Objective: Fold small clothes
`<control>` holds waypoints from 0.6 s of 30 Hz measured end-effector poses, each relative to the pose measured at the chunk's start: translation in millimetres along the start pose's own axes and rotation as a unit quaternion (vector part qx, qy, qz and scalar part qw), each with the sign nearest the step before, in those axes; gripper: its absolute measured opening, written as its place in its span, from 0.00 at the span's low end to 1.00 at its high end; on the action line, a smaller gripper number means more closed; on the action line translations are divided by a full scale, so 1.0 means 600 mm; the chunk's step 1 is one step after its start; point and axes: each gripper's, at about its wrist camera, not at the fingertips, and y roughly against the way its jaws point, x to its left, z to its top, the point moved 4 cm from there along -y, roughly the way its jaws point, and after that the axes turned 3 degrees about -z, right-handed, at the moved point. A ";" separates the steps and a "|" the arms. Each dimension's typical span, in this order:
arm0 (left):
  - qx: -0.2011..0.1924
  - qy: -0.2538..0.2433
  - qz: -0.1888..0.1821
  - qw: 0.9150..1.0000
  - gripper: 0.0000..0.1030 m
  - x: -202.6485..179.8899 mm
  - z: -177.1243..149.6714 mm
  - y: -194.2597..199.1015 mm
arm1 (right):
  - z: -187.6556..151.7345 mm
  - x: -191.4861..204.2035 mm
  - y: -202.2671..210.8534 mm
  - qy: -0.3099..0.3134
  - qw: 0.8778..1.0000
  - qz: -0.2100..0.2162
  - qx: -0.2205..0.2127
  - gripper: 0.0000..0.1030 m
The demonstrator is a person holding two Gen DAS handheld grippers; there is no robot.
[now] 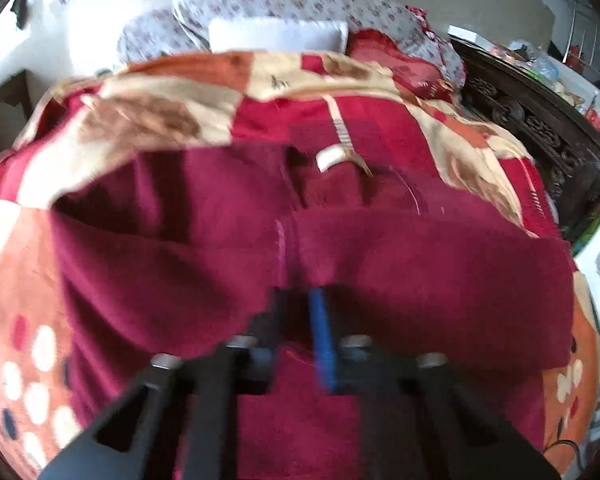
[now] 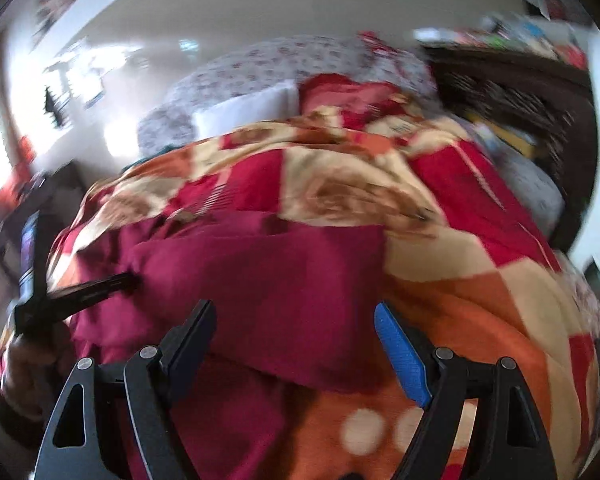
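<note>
Dark red fleecy small garment (image 1: 400,264) lies spread on the bed, on top of the red, orange and cream patchwork blanket (image 1: 172,92), occupying the near-centre of both views. Left claw (image 1: 300,304) is clenched on a fold of the garment at its near edge; the black finger and the blue pad sit almost together with cloth bunched between them. In the right wrist view the same claw (image 2: 130,278) enters from the left, tip buried in the garment's left edge. Right claw (image 2: 294,320) is released, jaws wide apart, hovering over the garment's near right part, not touching it as far as I can tell. Handling judgement: soft, light, limp fabric with a plush nap, so it will sag and drag rather than hold shape; grip friction should be good, slip risk low. Best hold looks like an edge or corner, pinching through the doubled layer, with the right claw taking the opposite edge so the fold stays square. A white label (image 1: 331,159) and pale striped strap (image 1: 342,128) show at the far middle. Hard to read: both frames are motion-blurred, garment type unclear, its outline merges with red blanket patches, and the near hem is hidden under the claws. Floral-print grey bedding (image 1: 300,0) sits far behind.
</note>
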 end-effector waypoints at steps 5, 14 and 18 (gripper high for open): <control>-0.040 0.013 -0.055 0.998 0.04 0.018 0.033 0.087 | 0.010 -0.060 -0.017 -0.064 0.997 0.002 0.030 0.83; -0.056 0.049 0.000 0.997 0.04 0.154 0.013 0.157 | 0.019 -0.005 -0.048 -0.047 0.997 0.041 0.042 0.85; -0.024 0.061 0.020 0.998 0.04 0.176 -0.024 0.115 | 0.043 0.011 -0.096 -0.060 0.995 0.053 0.057 0.86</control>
